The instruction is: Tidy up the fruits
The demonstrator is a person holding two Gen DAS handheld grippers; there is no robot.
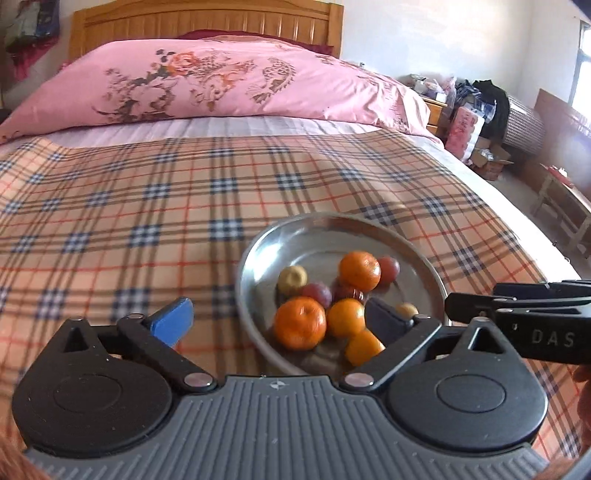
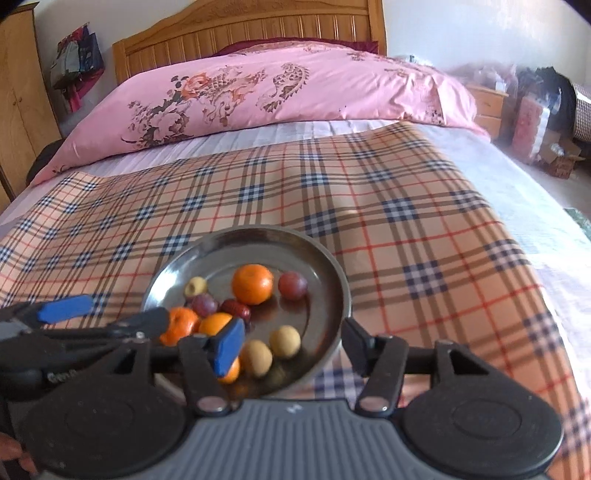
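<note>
A round steel plate (image 1: 332, 221) (image 2: 258, 232) sits on the plaid cloth and holds several fruits. Among them are oranges (image 1: 300, 323) (image 2: 252, 283), dark red plums (image 1: 388, 269) (image 2: 292, 285), a red date (image 2: 236, 308), a pale yellow fruit (image 1: 292, 280) (image 2: 195, 286) and two tan longans (image 2: 284, 341). My left gripper (image 1: 279, 321) hangs open at the plate's near left rim, one blue pad (image 1: 173, 319) outside the plate, with nothing gripped. My right gripper (image 2: 291, 345) is open over the plate's near edge and grips nothing; the longans lie below it.
The plaid cloth (image 1: 147, 206) covers the bed's near half. A pink floral quilt (image 1: 221, 81) lies against the wooden headboard (image 2: 258, 26). Bags and boxes (image 1: 476, 122) crowd the floor right of the bed. A wooden wardrobe (image 2: 18, 92) stands at the left.
</note>
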